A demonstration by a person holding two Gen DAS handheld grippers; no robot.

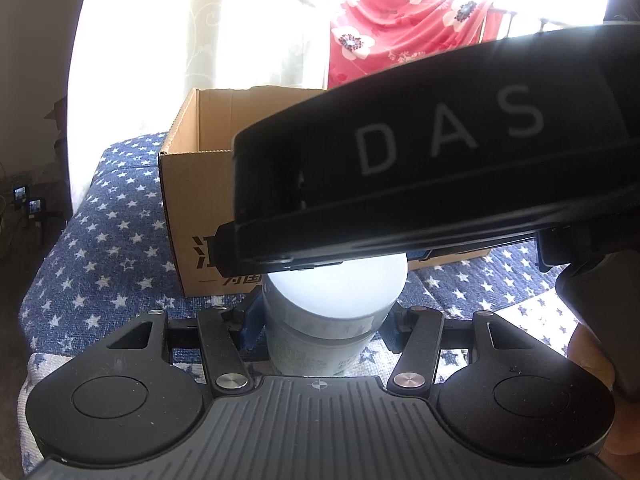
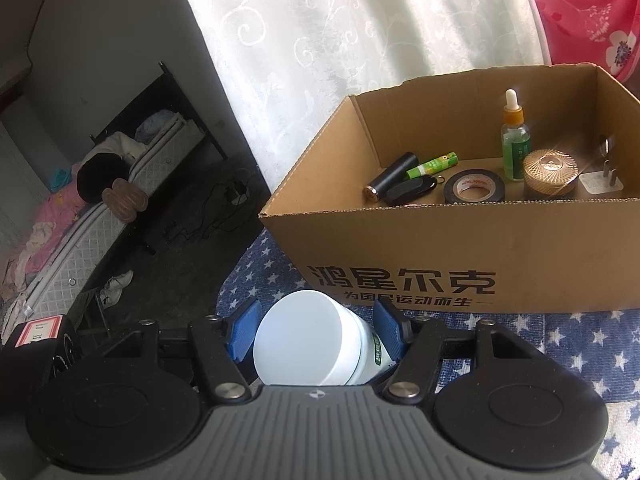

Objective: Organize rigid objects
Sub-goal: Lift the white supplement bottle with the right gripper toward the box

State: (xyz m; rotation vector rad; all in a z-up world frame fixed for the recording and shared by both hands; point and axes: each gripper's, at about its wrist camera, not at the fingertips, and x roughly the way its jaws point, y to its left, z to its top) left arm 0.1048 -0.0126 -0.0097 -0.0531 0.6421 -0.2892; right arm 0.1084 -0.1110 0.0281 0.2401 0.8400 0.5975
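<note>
A white lidded jar (image 1: 328, 316) stands between the blue pads of my left gripper (image 1: 320, 320), which is shut on it. The same jar (image 2: 316, 340) sits between the blue pads of my right gripper (image 2: 316, 336); the left pad touches it, a narrow gap shows at the right pad. The right gripper's black body, marked "DAS" (image 1: 440, 160), crosses above the jar in the left wrist view. An open cardboard box (image 2: 460, 248) stands just behind the jar; it also shows in the left wrist view (image 1: 192, 200).
The box holds a black tape roll (image 2: 474, 186), a green dropper bottle (image 2: 515, 144), a gold-lidded jar (image 2: 551, 174), a black tube (image 2: 390, 176), a green stick (image 2: 432, 165), a key fob (image 2: 412, 189), a white plug (image 2: 602, 182). Star-patterned blue cloth (image 2: 560, 336) covers the surface. The floor drops away at left.
</note>
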